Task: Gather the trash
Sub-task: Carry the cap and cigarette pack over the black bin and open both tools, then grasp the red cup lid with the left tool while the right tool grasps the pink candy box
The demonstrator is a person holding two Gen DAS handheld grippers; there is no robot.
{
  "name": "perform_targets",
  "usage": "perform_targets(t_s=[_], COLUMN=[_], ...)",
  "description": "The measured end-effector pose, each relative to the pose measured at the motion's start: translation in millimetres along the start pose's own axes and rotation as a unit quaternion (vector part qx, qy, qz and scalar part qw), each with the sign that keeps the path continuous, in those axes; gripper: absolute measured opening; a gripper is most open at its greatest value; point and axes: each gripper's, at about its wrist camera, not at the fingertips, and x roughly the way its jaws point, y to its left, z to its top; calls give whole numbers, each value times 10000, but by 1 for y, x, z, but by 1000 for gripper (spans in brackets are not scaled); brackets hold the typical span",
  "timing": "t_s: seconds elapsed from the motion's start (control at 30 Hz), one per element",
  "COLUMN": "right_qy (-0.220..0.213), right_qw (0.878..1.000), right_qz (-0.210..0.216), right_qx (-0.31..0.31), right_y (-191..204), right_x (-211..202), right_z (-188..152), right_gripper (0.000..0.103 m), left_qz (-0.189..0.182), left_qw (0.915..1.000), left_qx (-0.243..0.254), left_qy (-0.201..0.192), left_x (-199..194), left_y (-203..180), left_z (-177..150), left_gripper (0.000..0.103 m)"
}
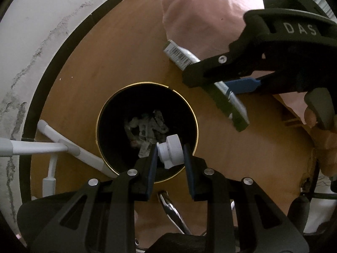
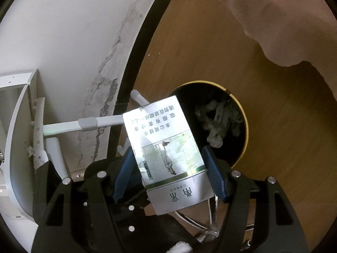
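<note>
A round black bin with a gold rim (image 1: 195,113) stands on the wooden floor; crumpled paper (image 1: 145,128) lies inside. It also shows in the right wrist view (image 2: 245,122). My left gripper (image 1: 170,154) is shut on a white bottle cap (image 1: 171,150), held over the bin's near edge. My right gripper (image 2: 168,158) is shut on a silver and green cigarette pack (image 2: 166,147), held above and to the left of the bin opening. In the left wrist view the right gripper (image 1: 210,80) holds the pack (image 1: 183,55) up at the right, beyond the bin.
A white wall (image 1: 42,42) with a black baseboard (image 1: 69,48) runs along the left. A white plastic rack (image 1: 54,145) stands beside the bin. A pink cloth (image 1: 200,16) hangs at the top. Metal chair legs (image 1: 172,213) are below.
</note>
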Motion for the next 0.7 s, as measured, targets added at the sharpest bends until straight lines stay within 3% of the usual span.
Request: perform_targets(t_s=[0.07,0.1,0.17,0.27,0.37,0.47,0.53,0.6,0.7], right_qy=[53,42,-30,-182,-569,-1451,-2171,-3118,-4347], right_qw=[10000,10000,10000,9998,9969,9806,9574,9139,8441], right_qz=[46,-11,-48,-117,-540,-1236,-1726,-2341,-2943], right_qx=[4,-10,-42,-13,-91,-447,-805,-1126,-1088], right_y=[1,3,6,11,21,43,65,88,107], right_x=[2,1,-1,-7,-27,-74,-114,-166,-229], right_z=[1,1,1,0,0,-5,-14,-31,-59], right_gripper=[74,86,90,91,91,91,95,96,96], left_qz=[182,297,425,582,553,379,166,61,-172], left_qw=[9998,9995,9990,9978,9979,9974,9943,9889,9683], left_qx=[49,59,64,140,159,301,565,841,1424], left_qy=[-47,-24,-77,-271,-302,-531,-891,-1220,-2047], left_x=[-1,-1,-4,-10,-15,-38,-72,-106,-185], left_y=[-1,-2,-6,-12,-19,-37,-61,-81,-113], left_z=[3,5,7,5,4,5,4,-1,-19], left_gripper=[30,50,81,89,90,90,90,90,91])
